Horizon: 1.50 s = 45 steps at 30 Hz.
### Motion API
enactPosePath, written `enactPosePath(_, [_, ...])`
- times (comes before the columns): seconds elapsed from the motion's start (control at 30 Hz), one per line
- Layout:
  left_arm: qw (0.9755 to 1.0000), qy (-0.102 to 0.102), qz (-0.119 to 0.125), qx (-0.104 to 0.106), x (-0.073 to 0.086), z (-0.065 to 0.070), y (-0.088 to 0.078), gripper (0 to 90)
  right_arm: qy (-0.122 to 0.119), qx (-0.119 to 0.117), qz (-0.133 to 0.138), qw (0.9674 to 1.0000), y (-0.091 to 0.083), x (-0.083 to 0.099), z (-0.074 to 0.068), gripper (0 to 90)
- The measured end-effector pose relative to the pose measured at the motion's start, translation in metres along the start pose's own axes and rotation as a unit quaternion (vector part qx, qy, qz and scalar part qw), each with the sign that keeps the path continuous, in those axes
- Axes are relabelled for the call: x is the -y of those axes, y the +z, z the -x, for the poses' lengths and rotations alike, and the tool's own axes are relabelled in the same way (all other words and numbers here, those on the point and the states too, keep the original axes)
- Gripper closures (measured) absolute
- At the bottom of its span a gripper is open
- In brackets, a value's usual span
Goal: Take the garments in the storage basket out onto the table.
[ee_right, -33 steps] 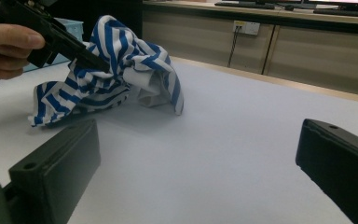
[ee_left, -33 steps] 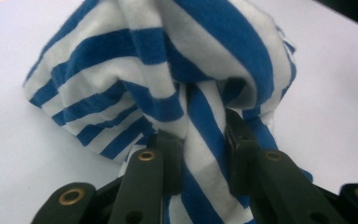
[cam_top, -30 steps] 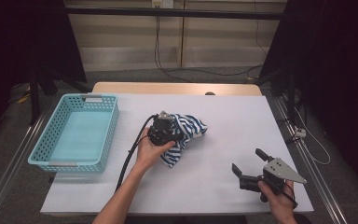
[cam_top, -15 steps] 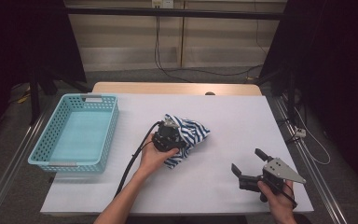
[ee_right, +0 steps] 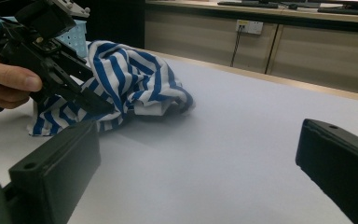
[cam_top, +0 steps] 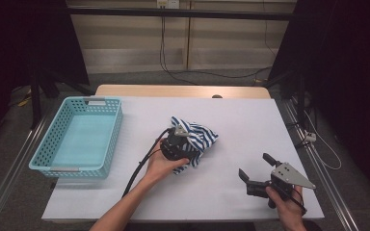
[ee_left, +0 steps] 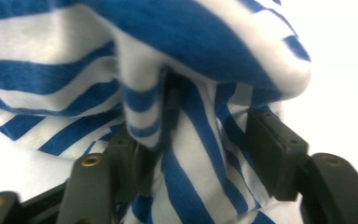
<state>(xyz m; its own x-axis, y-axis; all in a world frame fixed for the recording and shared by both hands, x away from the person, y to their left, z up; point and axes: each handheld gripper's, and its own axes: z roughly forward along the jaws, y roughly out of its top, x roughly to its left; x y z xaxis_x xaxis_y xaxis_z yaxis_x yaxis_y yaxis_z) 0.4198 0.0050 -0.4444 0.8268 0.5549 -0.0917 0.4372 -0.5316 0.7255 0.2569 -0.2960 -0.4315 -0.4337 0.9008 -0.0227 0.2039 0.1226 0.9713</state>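
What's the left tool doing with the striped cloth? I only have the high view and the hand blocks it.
Observer: In the left gripper view the left tool has just been opening its jaws. The striped cloth lies between them, draped over one jaw.
Operator: Is the right tool aimed anywhere useful?
Observer: Its own view shows the right tool open, with bare table between the jaws, pointing toward the cloth.
Operator: How's the cloth sitting?
Observer: It's humped up, with one corner flat on the table near the hand.
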Motion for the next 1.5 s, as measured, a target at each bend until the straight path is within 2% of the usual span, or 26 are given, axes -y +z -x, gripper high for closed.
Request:
enactPosePath(0.1, [0.9999,-0.012,0.008,0.002,0.002,0.0,-0.004,30.9,0.0,0.0,0.001,1.0,0.0,0.0,0.0,0.0])
enactPosePath(0.2, [0.9995,-0.025,0.019,-0.006,0.004,-0.002,-0.01,23.9,-0.001,0.003,-0.001,1.0,0.0,0.0,-0.001,0.0])
enactPosePath(0.33, [0.9985,-0.043,0.033,-0.001,0.006,-0.008,-0.021,13.9,0.001,0.004,-0.001,1.0,0.001,0.0,-0.001,0.0])
enactPosePath(0.4, [0.9979,-0.046,0.045,0.005,0.008,-0.009,-0.026,11.1,0.001,0.002,-0.004,1.0,0.002,-0.001,-0.002,0.0])
enactPosePath(0.53, [0.9974,-0.05,0.052,0.002,0.011,-0.011,-0.036,5.5,0.001,0.001,-0.004,1.0,0.004,-0.001,-0.004,0.0])
enactPosePath(0.6, [0.9959,-0.059,0.068,0.003,0.014,-0.012,-0.04,5.2,0.001,-0.001,-0.006,1.0,0.006,-0.001,-0.004,0.0])
enactPosePath(0.63, [0.9965,-0.055,0.063,-0.01,0.014,-0.013,-0.045,5.0,0.002,-0.002,-0.006,1.0,0.007,-0.001,-0.004,0.0])
enactPosePath(0.73, [0.9953,-0.065,0.07,-0.018,0.017,-0.018,-0.053,4.9,0.002,-0.001,-0.011,0.9999,0.01,0.0,-0.005,0.0])
enactPosePath(0.8, [0.9947,-0.067,0.07,-0.035,0.019,-0.019,-0.058,4.6,0.0,-0.004,-0.012,0.9999,0.012,-0.001,-0.007,0.0])
enactPosePath(0.83, [0.9952,-0.059,0.067,-0.04,0.02,-0.02,-0.062,4.5,-0.002,-0.004,-0.012,0.9999,0.013,-0.001,-0.008,0.0])
enactPosePath(0.87, [0.9926,-0.075,0.085,-0.043,0.02,-0.019,-0.064,4.5,-0.002,-0.007,-0.011,0.9999,0.014,-0.001,-0.009,0.0])
enactPosePath(0.9, [0.9914,-0.079,0.096,-0.042,0.021,-0.02,-0.067,4.5,-0.003,-0.006,-0.013,0.9999,0.015,-0.002,-0.009,0.0])
enactPosePath(0.97, [0.9914,-0.073,0.101,-0.039,0.023,-0.022,-0.075,4.4,-0.005,-0.006,-0.011,0.9999,0.018,-0.002,-0.01,0.0])
enactPosePath(1.03, [0.9905,-0.07,0.106,-0.053,0.026,-0.022,-0.083,4.0,0.0,-0.008,-0.015,0.9998,0.023,-0.003,-0.011,0.0])
enactPosePath(1.07, [0.9886,-0.076,0.114,-0.063,0.028,-0.021,-0.086,4.0,-0.001,-0.007,-0.016,0.9998,0.025,-0.005,-0.011,0.0])
enactPosePath(1.1, [0.9907,-0.056,0.103,-0.068,0.031,-0.024,-0.091,4.1,-0.002,-0.008,-0.013,0.9999,0.028,-0.007,-0.012,0.0])
enactPosePath(1.13, [0.9883,-0.07,0.12,-0.063,0.033,-0.023,-0.092,4.0,0.0,-0.009,-0.012,0.9999,0.03,-0.009,-0.012,0.0])
enactPosePath(1.17, [0.9902,-0.058,0.108,-0.066,0.035,-0.026,-0.097,4.0,0.003,-0.011,-0.01,0.9999,0.033,-0.011,-0.013,0.0])
enactPosePath(1.2, [0.9869,-0.076,0.125,-0.068,0.037,-0.025,-0.098,4.0,0.001,-0.013,-0.008,0.9999,0.036,-0.014,-0.014,0.0])
enactPosePath(1.23, [0.9894,-0.056,0.111,-0.075,0.041,-0.029,-0.103,4.0,-0.003,-0.015,-0.006,0.9999,0.039,-0.017,-0.016,0.0])
enactPosePath(1.3, [0.9875,-0.063,0.115,-0.087,0.049,-0.029,-0.108,3.9,-0.011,-0.024,-0.009,0.9996,0.045,-0.021,-0.02,0.0])
enactPosePath(1.37, [0.9886,-0.063,0.106,-0.086,0.056,-0.031,-0.11,3.8,-0.01,-0.032,-0.012,0.9994,0.051,-0.024,-0.025,0.0])
enactPosePath(1.4, [0.9855,-0.08,0.122,-0.087,0.058,-0.029,-0.109,3.8,-0.013,-0.034,-0.014,0.9993,0.054,-0.025,-0.027,0.0])
enactPosePath(1.43, [0.9842,-0.082,0.126,-0.094,0.06,-0.029,-0.109,3.8,-0.016,-0.037,-0.015,0.9991,0.058,-0.026,-0.029,0.0])
enactPosePath(1.47, [0.9861,-0.066,0.113,-0.103,0.062,-0.031,-0.111,3.8,-0.017,-0.041,-0.02,0.9988,0.063,-0.027,-0.032,0.0])
enactPosePath(1.5, [0.982,-0.087,0.13,-0.106,0.062,-0.029,-0.108,3.8,-0.017,-0.049,-0.024,0.9984,0.067,-0.028,-0.033,0.0])
